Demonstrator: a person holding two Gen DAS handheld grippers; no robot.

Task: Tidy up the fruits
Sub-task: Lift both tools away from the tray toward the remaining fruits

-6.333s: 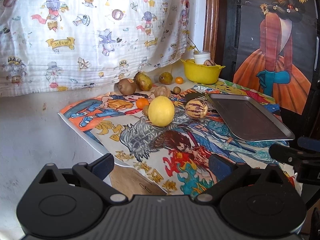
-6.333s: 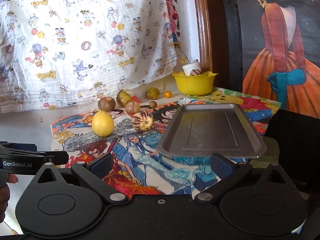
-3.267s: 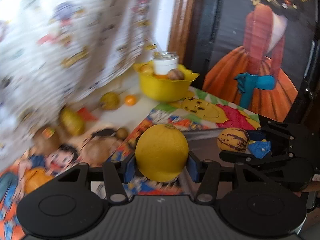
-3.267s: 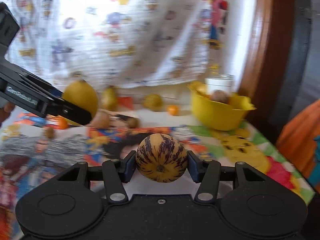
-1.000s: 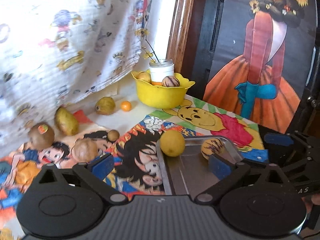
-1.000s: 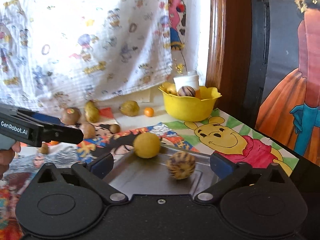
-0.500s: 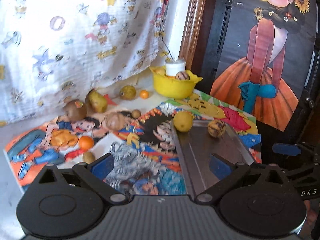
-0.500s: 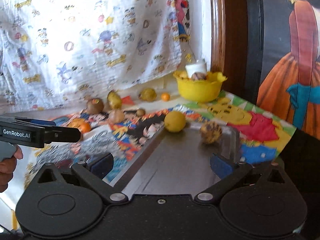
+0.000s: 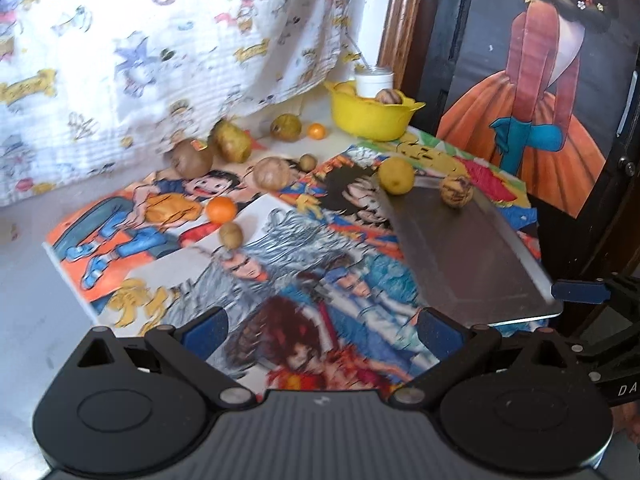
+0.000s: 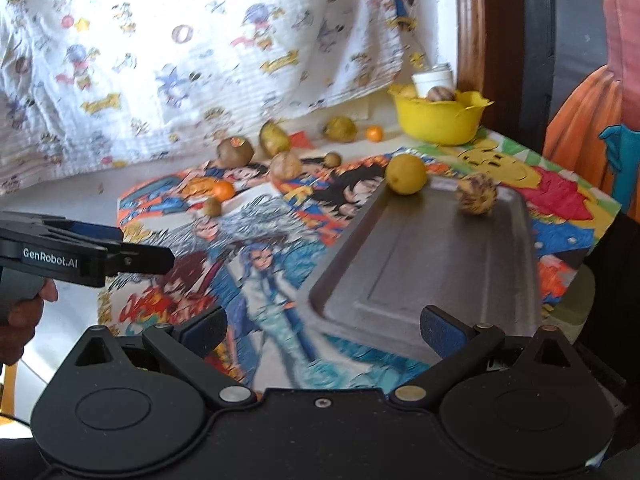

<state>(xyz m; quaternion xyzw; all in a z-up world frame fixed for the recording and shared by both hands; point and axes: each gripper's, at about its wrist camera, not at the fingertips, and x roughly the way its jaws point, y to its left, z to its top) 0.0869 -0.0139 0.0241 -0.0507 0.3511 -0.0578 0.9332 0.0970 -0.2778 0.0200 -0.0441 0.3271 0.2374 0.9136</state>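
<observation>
here both grippers are empty with jaws spread wide. the left gripper (image 9: 320, 330) hangs above the near part of the cartoon mat (image 9: 280, 272), and the right gripper (image 10: 322, 330) sits over the near edge of the tray (image 10: 420, 272).

the yellow fruit (image 10: 405, 174) and the striped fruit (image 10: 477, 193) lie at the far end of the tray, near each other but apart, well ahead of both grippers. loose fruit lies on the mat further back and to the left: an orange (image 9: 221, 209) with a small brown fruit (image 9: 231, 234) just beside it, a tan round fruit (image 9: 272, 173), a brown fruit with a sticker (image 9: 191, 157) and a pear (image 9: 232, 142). past the mat, near the hanging cloth (image 9: 160, 40), sit a green fruit (image 9: 285, 127) and a tiny orange (image 9: 317, 131). the yellow bowl (image 9: 372, 118) stands at the back holding a white jar (image 9: 374, 79) and more fruit.

the right view alone shows the left gripper from the side at its left edge, printed "genrobot.ai", with a hand (image 10: 20, 320) on its grip. the left view alone shows the full skirted figure on the dark poster (image 9: 532, 92) and the right gripper's blue pad (image 9: 580, 293) at its right edge, just past the tray's near corner.
</observation>
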